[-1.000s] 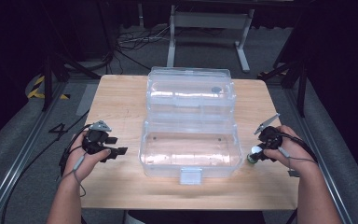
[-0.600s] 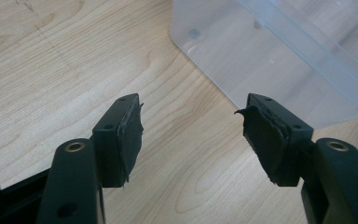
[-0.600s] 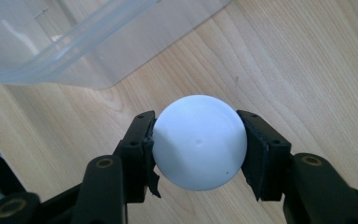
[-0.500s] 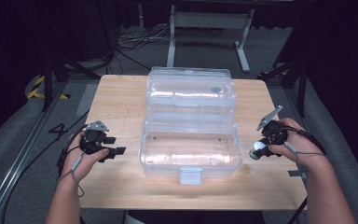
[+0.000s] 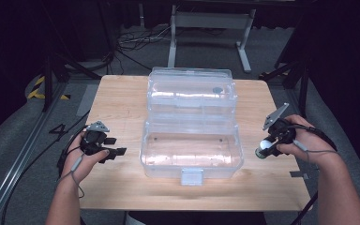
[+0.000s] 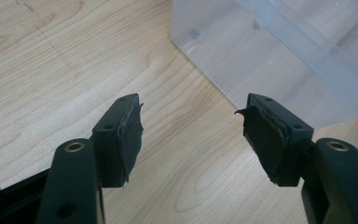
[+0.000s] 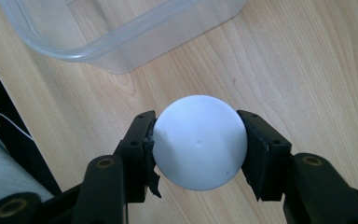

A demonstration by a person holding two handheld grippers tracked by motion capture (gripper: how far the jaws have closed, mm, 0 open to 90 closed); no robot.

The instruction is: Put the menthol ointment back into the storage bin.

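Observation:
A clear plastic box (image 5: 191, 150) lies open in the middle of the wooden table (image 5: 122, 98), its lid (image 5: 192, 91) laid back on the far side. My right gripper (image 5: 264, 151) is held above the table just right of the box, shut on a white ball (image 7: 199, 142) that both pads press from the sides. The same ball (image 5: 265, 145) shows in the high view at the jaw tips. My left gripper (image 5: 117, 146) hovers left of the box with open jaws and nothing between them; its own view (image 6: 191, 135) looks at the box's near corner (image 6: 261, 51).
A white latch tab (image 5: 191, 176) sticks out from the box's front wall. A small dark dot sits on the lid (image 5: 217, 90). The table's right edge (image 7: 14, 126) is close to my right gripper. Cables and metal stand legs (image 5: 173, 33) lie on the floor behind.
My right gripper has risen off the table with the white ball in it and shifted slightly right. The left gripper has stayed where it was.

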